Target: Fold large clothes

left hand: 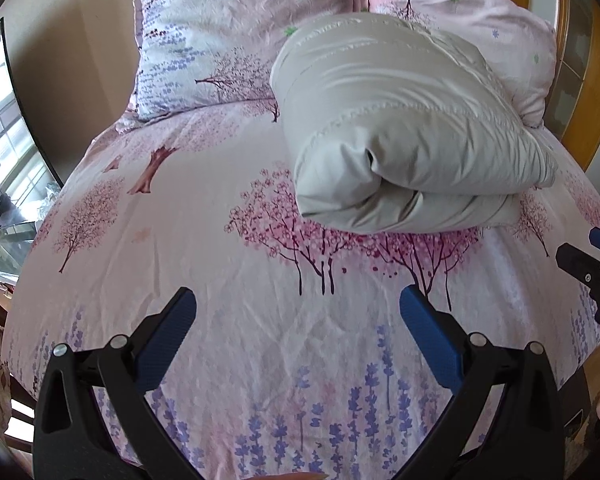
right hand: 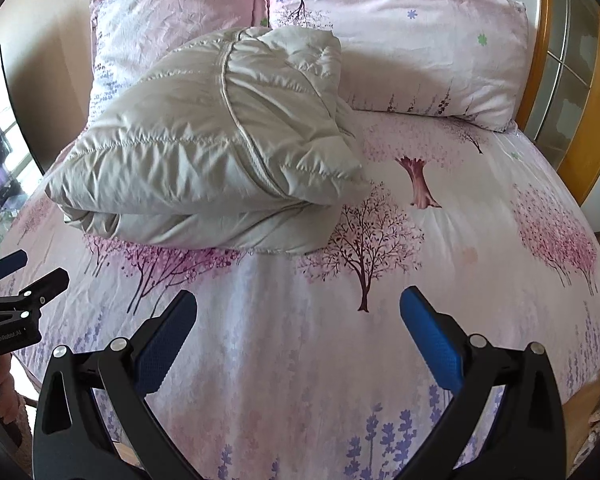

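Note:
A light grey quilted puffer jacket (left hand: 404,128) lies folded into a thick bundle on the bed, its near edge facing me; it also shows in the right wrist view (right hand: 204,152). My left gripper (left hand: 298,306) is open and empty, held over the bedsheet short of the jacket. My right gripper (right hand: 298,306) is open and empty, also short of the jacket, which lies to its upper left. Each gripper shows in the other's view, the right one (left hand: 584,256) at the right edge and the left one (right hand: 28,272) at the left edge.
The bed has a pink sheet (left hand: 220,280) printed with trees and lavender. Two matching pillows (left hand: 236,32) (right hand: 412,40) lean at the head, behind the jacket. A wooden headboard (right hand: 580,120) stands at the right. A window and glass table (left hand: 4,200) are at the left.

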A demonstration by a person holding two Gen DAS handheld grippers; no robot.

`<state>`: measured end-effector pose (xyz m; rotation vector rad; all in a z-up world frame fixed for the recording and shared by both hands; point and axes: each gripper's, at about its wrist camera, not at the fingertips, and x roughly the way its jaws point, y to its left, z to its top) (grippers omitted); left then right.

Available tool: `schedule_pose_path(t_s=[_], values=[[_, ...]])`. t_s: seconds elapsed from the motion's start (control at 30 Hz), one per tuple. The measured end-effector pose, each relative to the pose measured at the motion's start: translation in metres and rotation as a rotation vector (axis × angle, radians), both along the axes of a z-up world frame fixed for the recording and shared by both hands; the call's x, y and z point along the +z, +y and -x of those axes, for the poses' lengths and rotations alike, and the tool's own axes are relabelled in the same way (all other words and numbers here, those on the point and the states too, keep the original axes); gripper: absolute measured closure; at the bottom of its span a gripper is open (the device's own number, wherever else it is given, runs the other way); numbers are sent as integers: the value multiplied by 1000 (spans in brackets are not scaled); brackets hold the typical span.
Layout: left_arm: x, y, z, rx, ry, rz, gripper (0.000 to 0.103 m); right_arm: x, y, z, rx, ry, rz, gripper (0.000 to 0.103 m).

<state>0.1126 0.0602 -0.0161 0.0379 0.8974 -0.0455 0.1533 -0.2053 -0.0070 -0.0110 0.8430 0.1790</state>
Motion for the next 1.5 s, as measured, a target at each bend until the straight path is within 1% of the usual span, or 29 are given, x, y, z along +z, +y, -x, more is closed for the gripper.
schedule_pose_path(t_s=[0.37, 0.93, 1.5], values=[[-8, -5, -3, -9, 37, -1, 2, -9, 8, -1, 9, 55, 17, 1], [-8, -3, -6, -10, 46, 5, 2, -10, 8, -3, 4, 57, 33, 1], [-10, -6, -7, -17, 55, -5, 2, -14, 8, -7, 3, 72, 47, 1]])
